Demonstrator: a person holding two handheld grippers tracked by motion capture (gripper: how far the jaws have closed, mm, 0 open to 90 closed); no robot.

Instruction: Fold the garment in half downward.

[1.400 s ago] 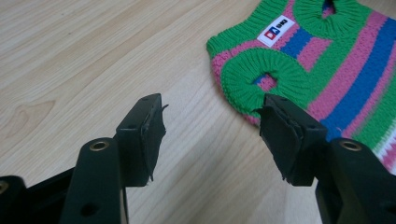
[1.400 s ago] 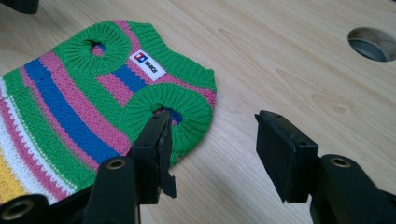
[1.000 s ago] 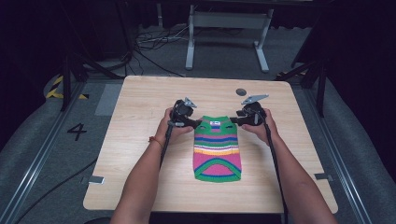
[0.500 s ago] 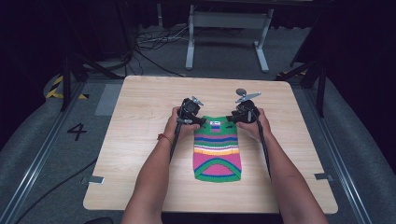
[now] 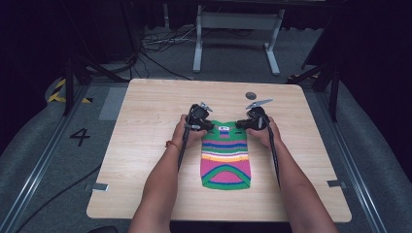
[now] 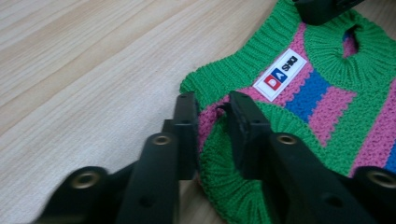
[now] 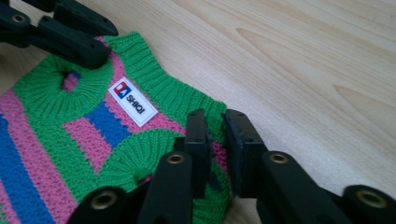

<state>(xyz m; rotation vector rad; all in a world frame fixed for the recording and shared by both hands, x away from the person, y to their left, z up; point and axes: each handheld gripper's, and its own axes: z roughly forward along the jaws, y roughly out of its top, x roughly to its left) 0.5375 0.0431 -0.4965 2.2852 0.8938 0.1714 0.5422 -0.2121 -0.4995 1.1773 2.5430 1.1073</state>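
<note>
Pinching sweater (image 5: 225, 154) shoulders: left gripper (image 6: 212, 119), right gripper (image 7: 215, 133); label (image 6: 275, 74) legible close-up.

Small knit sweater (image 5: 226, 155) flat on table (image 5: 145, 126), centre-right.
Striped green/pink/blue w/ thin white & orange bands; ribbed green collar, armholes & hem. White label (image 6: 275, 74) near neck, red & blue logos. Neck end faces far edge, hem toward person. Both shoulders nipped by jaws.

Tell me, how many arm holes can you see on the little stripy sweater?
2. One green-ribbed arm hole lies beside the white label, near the other gripper. One arm hole sits at the left gripper's jaws. Others may be hidden.
</note>
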